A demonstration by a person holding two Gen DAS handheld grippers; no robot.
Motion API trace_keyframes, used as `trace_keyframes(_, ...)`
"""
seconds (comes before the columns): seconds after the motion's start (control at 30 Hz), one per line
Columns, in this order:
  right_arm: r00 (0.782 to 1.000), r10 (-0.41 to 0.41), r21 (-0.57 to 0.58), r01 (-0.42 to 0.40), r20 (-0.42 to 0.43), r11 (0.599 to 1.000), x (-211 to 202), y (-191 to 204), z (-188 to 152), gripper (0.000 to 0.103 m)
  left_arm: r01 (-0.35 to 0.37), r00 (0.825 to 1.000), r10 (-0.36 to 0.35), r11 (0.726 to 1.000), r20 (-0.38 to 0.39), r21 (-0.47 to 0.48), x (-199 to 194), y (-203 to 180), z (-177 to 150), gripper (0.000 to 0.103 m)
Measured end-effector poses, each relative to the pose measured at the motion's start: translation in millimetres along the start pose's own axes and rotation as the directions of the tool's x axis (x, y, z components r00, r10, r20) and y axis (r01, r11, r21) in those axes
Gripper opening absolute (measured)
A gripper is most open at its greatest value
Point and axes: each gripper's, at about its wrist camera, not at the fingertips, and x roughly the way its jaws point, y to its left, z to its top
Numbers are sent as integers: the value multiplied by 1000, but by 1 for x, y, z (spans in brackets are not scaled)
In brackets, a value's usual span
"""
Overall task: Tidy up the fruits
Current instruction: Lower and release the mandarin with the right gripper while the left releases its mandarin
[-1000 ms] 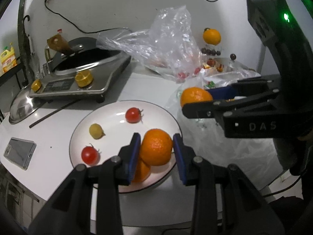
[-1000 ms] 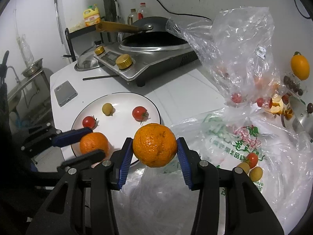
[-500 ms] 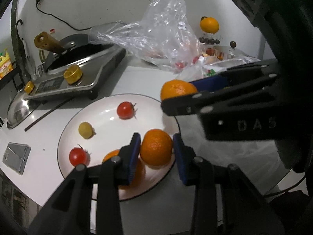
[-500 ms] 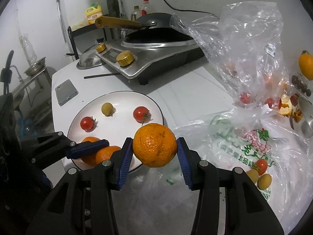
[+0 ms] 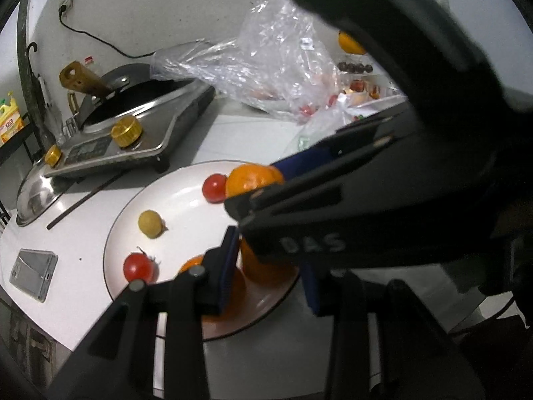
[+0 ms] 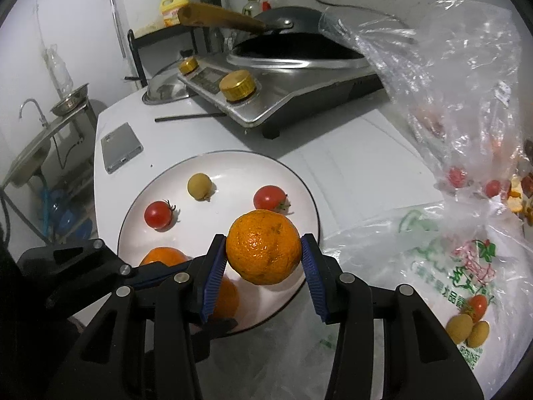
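A white plate point(image 6: 233, 166) holds two red cherry tomatoes point(image 6: 158, 214), a small yellow-green fruit point(image 6: 199, 186) and two oranges point(image 6: 163, 257). My right gripper point(image 6: 265, 260) is shut on a third orange point(image 6: 264, 246) and holds it above the plate's near right rim. In the left wrist view that orange point(image 5: 253, 180) hangs over the plate point(image 5: 186, 196). My left gripper point(image 5: 269, 266) straddles an orange point(image 5: 263, 270) resting on the plate, with a gap at its left pad. The right gripper hides part of it.
A steel cooker with a wok point(image 6: 293, 56) stands behind the plate. A phone point(image 6: 121, 146) lies to its left. Plastic bags point(image 6: 449, 266) with small fruits lie on the right. The table's edge runs just below the plate.
My right gripper has carried its orange left, over the plate. My left gripper has lowered its orange onto the plate beside the other one and its pads have loosened.
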Motion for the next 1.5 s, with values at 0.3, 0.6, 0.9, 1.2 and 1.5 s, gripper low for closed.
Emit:
trace_keyframes(0.3, 999, -19, -10, 18, -45, 1000, 8, 6, 2, 48, -1, 999, 1, 1000, 33, 7, -11, 0, -1, 47)
trace_keyframes(0.6, 997, -53, -22, 51, -64, 998, 8, 7, 4, 48, 12, 998, -12, 1000, 61, 4, -24, 1, -4, 61)
trace_keyframes(0.9, 996, -69, -32, 67, -55, 997, 2, 10, 4, 48, -8, 999, 9, 1000, 53, -21, -29, 7, -8, 61)
trace_keyframes(1.2, 997, -75, -27, 74, -19, 997, -18, 13, 1, 48, -28, 999, 30, 999, 42, -40, -35, 6, -8, 61)
trace_keyframes(1.5, 997, -79, -7, 79, 16, 997, -44, 5, -12, 48, -32, 999, 33, 999, 27, -39, -39, -8, -5, 61)
